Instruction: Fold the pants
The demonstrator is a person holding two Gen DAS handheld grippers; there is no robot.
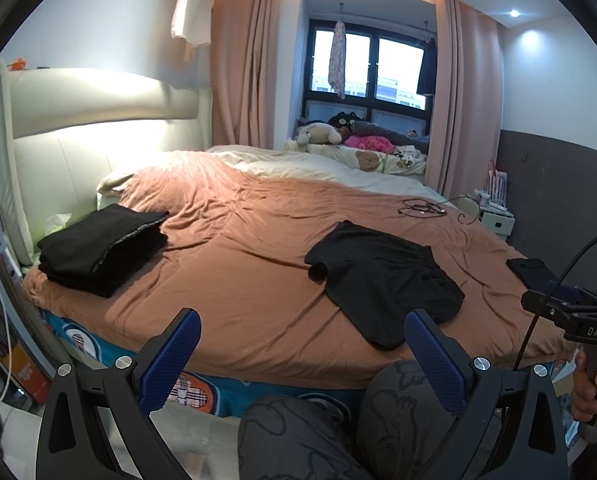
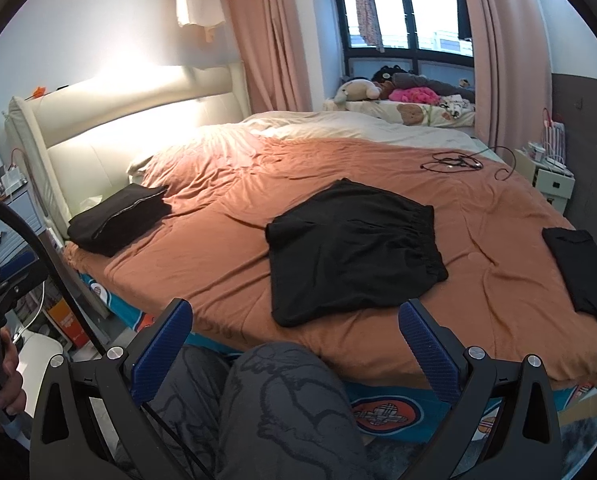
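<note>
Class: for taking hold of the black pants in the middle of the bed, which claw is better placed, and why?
Probably the right claw: open, with the black pants centred just ahead. For the open left claw, they lie off toward its right finger.

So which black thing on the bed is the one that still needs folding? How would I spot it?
Look at the big bed with the orange-brown cover. In its middle, nearest the front edge, lie the black pants, spread flat. Unlike the folded stack by the headboard and the small folded piece at the right, they show a gathered waistband.
</note>
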